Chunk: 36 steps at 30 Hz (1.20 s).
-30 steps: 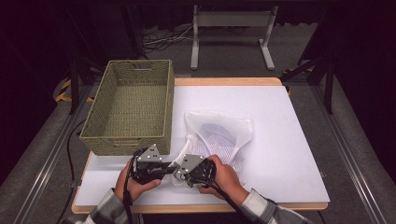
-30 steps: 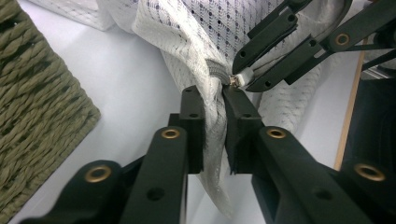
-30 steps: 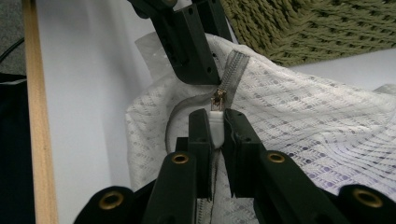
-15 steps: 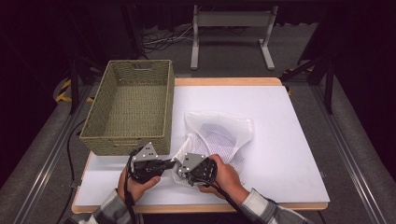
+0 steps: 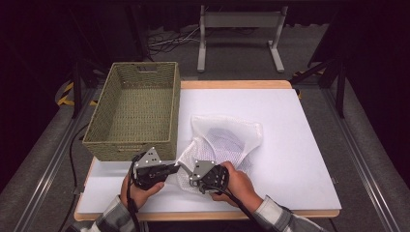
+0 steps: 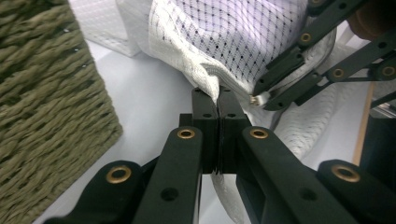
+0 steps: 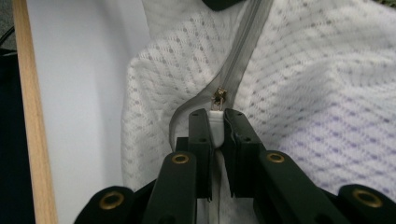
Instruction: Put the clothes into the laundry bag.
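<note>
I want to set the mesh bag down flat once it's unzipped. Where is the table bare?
The widest bare patch of the white table lies right of the mesh bag, out to the right edge; another strip runs beyond the bag toward the far edge. It is crowded at front left, between the wicker basket and both hands.

The table (image 5: 300, 145) has a white top with a pale wooden rim showing along its far edge and its near edge. 2 things lie directly on it. A woven olive basket (image 5: 135, 111), rectangular with a cut-out handle in its far wall, sits at the table's left edge, reaching from near the far left corner to past the middle of that side. A white mesh bag (image 5: 227, 140) with a grey zip lies crumpled near the middle of the near edge, just beside the basket's near right corner.
</note>
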{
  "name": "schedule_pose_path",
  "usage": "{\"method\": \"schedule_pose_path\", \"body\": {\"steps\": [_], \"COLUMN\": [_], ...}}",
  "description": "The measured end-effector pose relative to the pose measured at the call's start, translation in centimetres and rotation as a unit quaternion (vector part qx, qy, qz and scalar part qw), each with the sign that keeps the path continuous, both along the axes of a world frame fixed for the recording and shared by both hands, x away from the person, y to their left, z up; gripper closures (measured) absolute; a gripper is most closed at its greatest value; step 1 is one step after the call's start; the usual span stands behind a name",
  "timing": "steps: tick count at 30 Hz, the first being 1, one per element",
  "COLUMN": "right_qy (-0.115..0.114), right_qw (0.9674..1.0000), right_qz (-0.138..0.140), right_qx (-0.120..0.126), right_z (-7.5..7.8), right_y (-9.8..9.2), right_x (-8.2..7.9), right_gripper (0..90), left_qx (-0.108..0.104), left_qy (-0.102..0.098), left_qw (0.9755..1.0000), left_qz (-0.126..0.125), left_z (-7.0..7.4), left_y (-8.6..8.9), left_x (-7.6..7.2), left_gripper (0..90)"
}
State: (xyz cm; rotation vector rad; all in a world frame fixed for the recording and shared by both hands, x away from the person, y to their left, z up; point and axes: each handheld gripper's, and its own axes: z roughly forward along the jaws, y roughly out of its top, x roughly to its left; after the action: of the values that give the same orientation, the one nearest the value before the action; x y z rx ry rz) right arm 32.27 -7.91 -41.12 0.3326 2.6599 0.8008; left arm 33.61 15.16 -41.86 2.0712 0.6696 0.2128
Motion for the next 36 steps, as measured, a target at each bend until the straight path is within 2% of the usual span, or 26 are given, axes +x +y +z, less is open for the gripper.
{"method": "schedule_pose_path", "body": {"steps": [10, 13, 15, 18, 29, 36], "right_qy": [0.006, 0.008, 0.009, 0.008, 0.012, 0.014], "right_qw": [0.9999, 0.9999, 0.9999, 0.9999, 0.9997, 0.9996], "right_qz": [-0.002, -0.002, 0.000, 0.000, -0.010, -0.013], "right_qx": [-0.010, -0.008, -0.007, -0.013, -0.020, -0.023], "right_z": [-0.1, 0.0, 0.1, 0.1, 0.1, 0.0], "right_y": [-1.5, -1.9, -2.2, -2.4, -3.8, -4.9], "right_x": [-0.3, -0.5, -0.7, -0.9, -1.0, -1.3], "right_gripper": [82.3, 82.3, 82.4, 82.4, 82.5, 82.5], "left_qx": [0.006, 0.017, 0.014, 0.015, 0.008, 0.012], "left_qy": [-0.004, -0.013, -0.011, -0.014, -0.013, -0.011], "left_qw": [1.0000, 0.9998, 0.9998, 0.9997, 0.9995, 0.9993], "left_qz": [0.004, 0.003, 0.001, 0.016, 0.028, 0.035], "left_z": [-0.1, -0.1, -0.1, -0.1, -0.2, -0.4], "left_y": [0.1, 0.1, 0.1, 0.3, 1.0, 1.3], "left_x": [0.1, 0.1, 0.1, 0.1, 0.4, 0.3], "left_gripper": [88.8, 88.7, 88.8, 88.8, 88.8, 88.8]}}
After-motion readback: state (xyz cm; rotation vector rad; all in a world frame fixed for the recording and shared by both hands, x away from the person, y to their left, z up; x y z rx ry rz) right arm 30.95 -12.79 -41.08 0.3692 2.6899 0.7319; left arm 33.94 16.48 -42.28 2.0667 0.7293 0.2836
